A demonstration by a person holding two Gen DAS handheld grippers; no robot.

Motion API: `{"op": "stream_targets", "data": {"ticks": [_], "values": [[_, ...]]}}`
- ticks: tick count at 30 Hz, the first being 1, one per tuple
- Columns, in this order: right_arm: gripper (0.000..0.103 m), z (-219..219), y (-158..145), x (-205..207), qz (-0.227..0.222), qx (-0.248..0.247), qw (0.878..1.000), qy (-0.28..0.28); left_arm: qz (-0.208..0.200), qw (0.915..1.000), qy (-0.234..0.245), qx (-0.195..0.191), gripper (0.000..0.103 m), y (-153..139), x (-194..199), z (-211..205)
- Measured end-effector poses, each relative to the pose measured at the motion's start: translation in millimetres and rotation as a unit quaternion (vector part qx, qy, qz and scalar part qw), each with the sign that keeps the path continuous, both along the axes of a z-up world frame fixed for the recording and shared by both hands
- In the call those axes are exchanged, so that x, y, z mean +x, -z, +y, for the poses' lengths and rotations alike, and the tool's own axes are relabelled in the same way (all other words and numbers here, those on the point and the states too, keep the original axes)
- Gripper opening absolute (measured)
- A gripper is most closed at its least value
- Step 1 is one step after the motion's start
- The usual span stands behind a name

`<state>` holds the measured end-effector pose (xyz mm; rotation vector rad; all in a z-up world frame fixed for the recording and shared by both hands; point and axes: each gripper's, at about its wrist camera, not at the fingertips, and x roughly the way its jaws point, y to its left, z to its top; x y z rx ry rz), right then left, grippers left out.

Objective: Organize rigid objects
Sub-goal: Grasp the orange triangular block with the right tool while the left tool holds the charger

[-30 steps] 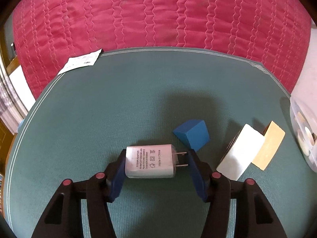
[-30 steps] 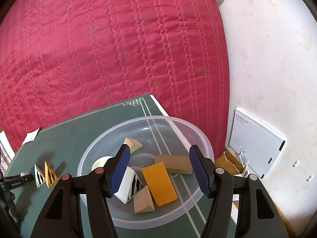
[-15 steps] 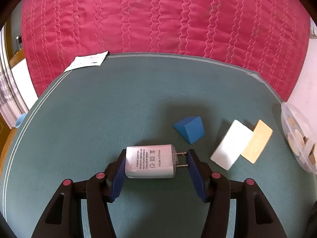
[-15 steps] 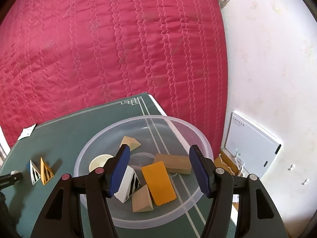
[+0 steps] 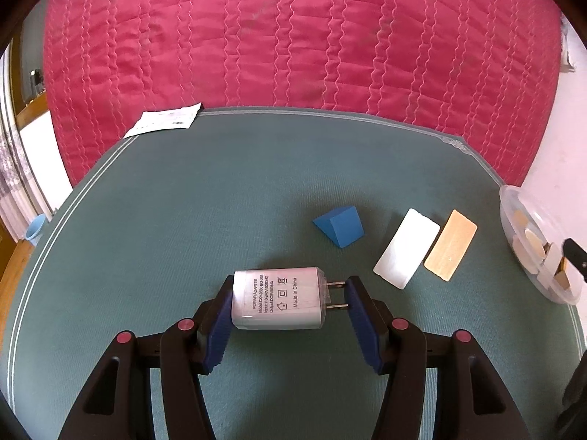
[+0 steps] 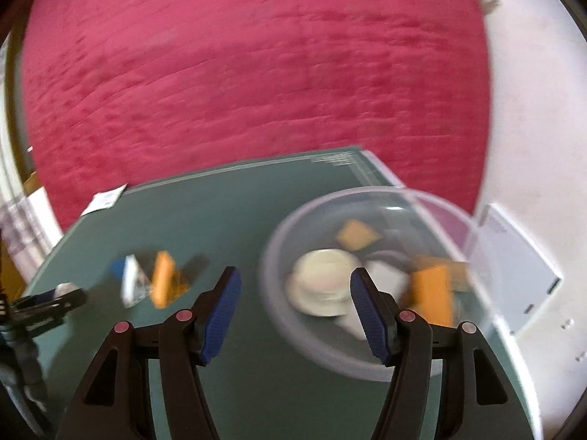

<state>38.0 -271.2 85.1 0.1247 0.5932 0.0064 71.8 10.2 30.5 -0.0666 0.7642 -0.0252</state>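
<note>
Left gripper (image 5: 290, 302) clamped on white power adapter (image 5: 279, 297), lengthwise, prongs against right pad, held over green mat (image 5: 220, 201). Blue wedge (image 5: 339, 226), white block (image 5: 406, 248), tan block (image 5: 450, 245) lie on mat beyond. Right gripper (image 6: 295, 311) jaws spread, nothing between; clear bowl (image 6: 367, 370) of blocks just ahead, view blurred

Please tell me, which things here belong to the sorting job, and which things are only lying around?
For the job:
- white charger, held in the left gripper
- blue wedge
- white block
- tan block
- clear bowl with sorted pieces
- right gripper, open and empty

Just lying about:
- paper slip
- red quilt
- green mat
</note>
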Motion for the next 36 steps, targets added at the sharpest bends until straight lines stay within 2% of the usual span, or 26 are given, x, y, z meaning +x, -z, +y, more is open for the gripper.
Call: {"op": "stream_targets", "data": {"ticks": [7, 13, 21, 29, 31, 33, 36], "values": [[0.063, 54, 14, 29, 0.058, 0.036, 0.996, -0.057, -0.004, 0.9999, -0.008, -0.006, 0.061, -1, -3, 7], [0.063, 93, 33, 49, 0.085, 0.026, 0.994, -0.070, -0.005, 0.9995, -0.025, -0.021, 0.061, -2, -5, 19], [0.063, 110, 50, 81, 0.119, 0.025, 0.991, -0.056, 0.003, 0.9993, -0.032, -0.020, 0.061, 2, -3, 22], [0.062, 119, 52, 94, 0.128, 0.009, 0.990, -0.052, 0.005, 0.9992, -0.032, -0.021, 0.061, 3, -2, 23], [0.059, 122, 53, 95, 0.129, -0.002, 0.990, -0.055, 0.005, 0.9993, -0.031, -0.020, 0.061, 4, -2, 23], [0.049, 126, 54, 94, 0.129, -0.014, 0.990, -0.061, 0.005, 0.9993, -0.030, -0.019, 0.061, 4, -3, 22], [0.044, 129, 54, 93, 0.127, -0.023, 0.989, -0.072, 0.006, 0.9993, -0.031, -0.018, 0.061, 5, -4, 22]]}}
